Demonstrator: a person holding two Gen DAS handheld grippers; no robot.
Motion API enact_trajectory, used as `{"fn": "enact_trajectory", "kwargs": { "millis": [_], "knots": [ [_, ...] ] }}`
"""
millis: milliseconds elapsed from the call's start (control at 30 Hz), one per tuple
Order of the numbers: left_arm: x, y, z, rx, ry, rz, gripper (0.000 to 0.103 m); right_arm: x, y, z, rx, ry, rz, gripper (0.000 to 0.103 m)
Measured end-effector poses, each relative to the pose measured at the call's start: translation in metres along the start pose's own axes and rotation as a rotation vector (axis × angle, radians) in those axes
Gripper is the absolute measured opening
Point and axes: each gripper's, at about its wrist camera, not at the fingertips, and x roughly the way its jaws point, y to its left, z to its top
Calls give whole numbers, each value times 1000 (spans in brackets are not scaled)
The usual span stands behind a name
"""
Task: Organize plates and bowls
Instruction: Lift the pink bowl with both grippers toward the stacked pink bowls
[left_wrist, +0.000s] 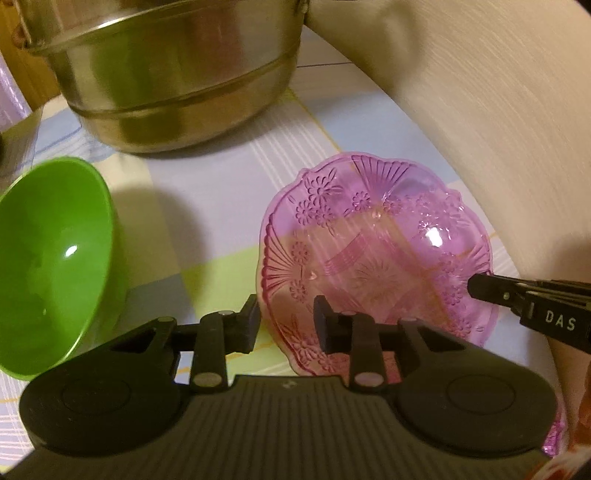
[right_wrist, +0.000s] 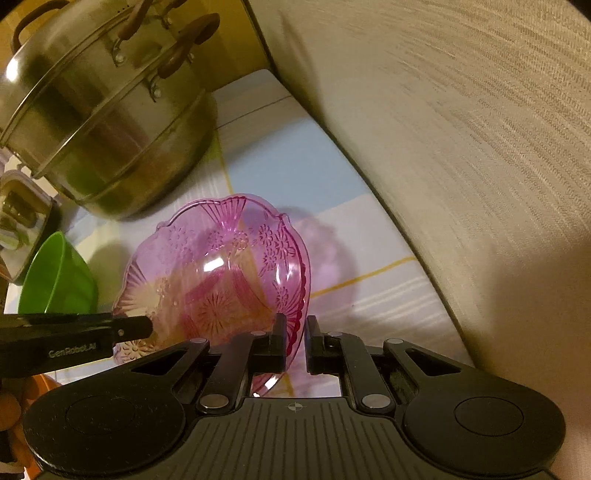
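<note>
- Here, right gripper (right_wrist: 295, 341): jaws nearly together, pinching the scalloped rim of the pink bowl (right_wrist: 221, 284). In the right wrist view the rim runs up between the two pads at about 6 o'clock of the bowl.
- Left gripper (left_wrist: 286, 321): jaws partly apart, straddling the opposite rim of the same bowl. In the left wrist view one pad sits inside the bowl, the other outside the rim. Whether the pads press on the plastic, I cannot tell.
- Pink bowl: clear pink plastic, pressed flower and fan pattern. It tilts, the side in the right gripper riding high. Whether the low side touches the cloth is hidden behind the tool bodies.
- Each gripper shows in the other's camera: right one enters the left wrist view at 3 o'clock, tip on the bowl's rim; left one enters the right wrist view at 9 o'clock.
- Green bowl (left_wrist: 51, 258): at 9 o'clock of the pink bowl in the left wrist view, near but apart, tipped on its side, mouth towards the camera.
- Steel pot (left_wrist: 166, 74): at 11 o'clock of the pink bowl, stacked tiers, looped handles seen in the right wrist view.
- Tablecloth (left_wrist: 229, 173): pale checks of blue, green and white under everything.
- Beige wall (left_wrist: 480, 110): at 1 to 3 o'clock, along the table edge.
</note>
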Motion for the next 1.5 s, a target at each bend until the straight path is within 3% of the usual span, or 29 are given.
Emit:
{"fn": "enact_trajectory", "kwargs": {
  "millis": [67,133,467,767,1133,1500],
  "knots": [
    [0,-1,-1,11,-3,11,18,0,0,-1,-3,-3,-7,9],
    [1,2,0,5,-2,1,17,-2,-2,-1,3,-4,-11,9],
    [-21,5,1,2,-41,-8,16,-19,7,-3,-18,-37,-18,9],
    [-66,5,-10,-16,-73,-27,15,-67,22,-13,-30,-76,-22,9],
    [-141,-20,-54,-9,-114,-66,13,-146,28,-54,-4,-103,-3,9],
    [-186,-52,-109,-17,-126,-120,13,-210,14,-115,22,-135,-21,9]
  ]
}}
